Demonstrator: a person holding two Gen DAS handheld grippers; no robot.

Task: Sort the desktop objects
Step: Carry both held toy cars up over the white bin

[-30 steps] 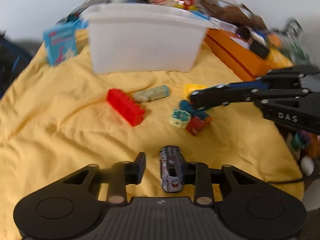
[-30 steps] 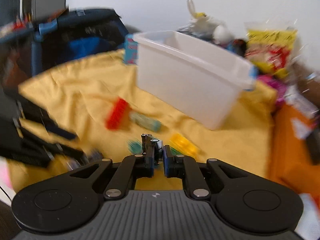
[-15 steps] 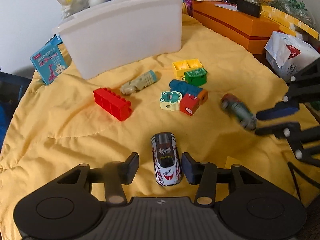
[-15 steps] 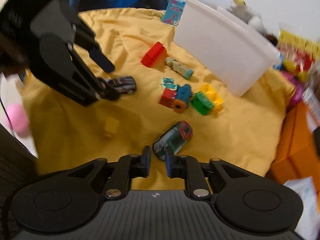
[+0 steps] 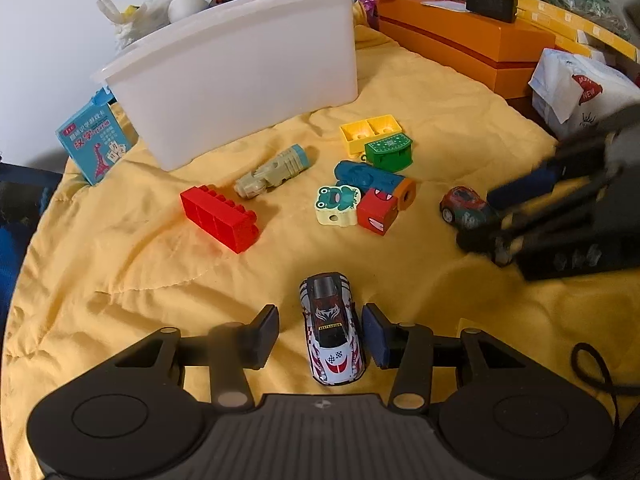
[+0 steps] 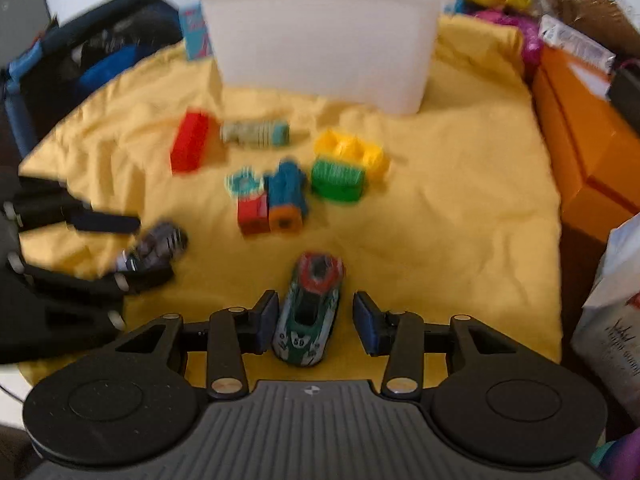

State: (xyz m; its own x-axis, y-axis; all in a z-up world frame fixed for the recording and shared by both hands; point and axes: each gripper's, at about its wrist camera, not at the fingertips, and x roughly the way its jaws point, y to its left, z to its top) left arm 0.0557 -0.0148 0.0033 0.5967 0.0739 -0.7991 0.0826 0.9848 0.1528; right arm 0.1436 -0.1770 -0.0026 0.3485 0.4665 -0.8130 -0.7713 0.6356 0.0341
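A: Reading the print: what is legible?
B: "50" on the green toy car [image 6: 307, 314]; the white car's [image 5: 333, 328] banner is too small.
A: Jaws?
B: Left gripper [image 5: 320, 336] and right gripper [image 6: 315, 323] both spread, each straddling its car on the yellow cloth [image 5: 120, 272].
A: Surroundings?
B: Blocks [image 5: 218, 218] between cars and white bin [image 5: 240, 80].

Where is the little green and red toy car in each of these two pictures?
Left wrist view: the green and red toy car sits at the right, by the blurred right tongs.
Right wrist view: the same car lies bottom centre, between the open fingers.
Shared landmark: the white bin at the back of both.
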